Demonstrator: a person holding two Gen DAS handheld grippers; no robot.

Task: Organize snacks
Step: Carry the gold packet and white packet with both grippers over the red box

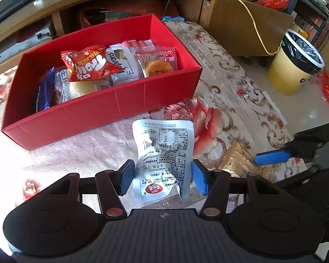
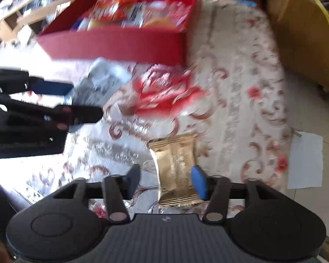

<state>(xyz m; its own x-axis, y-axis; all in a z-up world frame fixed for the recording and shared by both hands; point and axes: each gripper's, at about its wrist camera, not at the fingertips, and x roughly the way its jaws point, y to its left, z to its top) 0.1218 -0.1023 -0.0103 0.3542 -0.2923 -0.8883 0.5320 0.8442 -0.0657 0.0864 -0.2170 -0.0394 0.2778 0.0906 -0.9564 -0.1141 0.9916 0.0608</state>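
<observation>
Red box (image 1: 103,111) sits on the floral-cloth table (image 1: 234,100), open-topped and already holding several snacks: a red bag with white lettering (image 1: 87,64) on top, a white packet (image 1: 122,65) and a clear-wrapped round pastry (image 1: 158,68) toward its right end, a dark blue wrapper (image 1: 43,92) at its left end. Just in front of the box's near wall lies a white printed snack pouch (image 1: 164,153), crumpled, label side up. Left tool (image 1: 162,178) is partly open and straddles the pouch's near end; the left blue pad (image 1: 126,178) stands a little clear of the pouch edge, the right blue pad (image 1: 198,180) is at or just beside the other edge, contact not resolvable. Farther from the box, to the right of the pouch, a gold foil snack packet (image 2: 175,168) lies flat on the cloth. Right tool (image 2: 166,180) is partly open around it, no earlier frame to compare; right wrist view is motion-blurred. Its right blue pad (image 2: 198,184) is against the packet's edge, the left finger (image 2: 133,179) well clear, so no grip. Right of the table, on the floor beyond the box, a yellow bin with a black liner (image 1: 296,63).
</observation>
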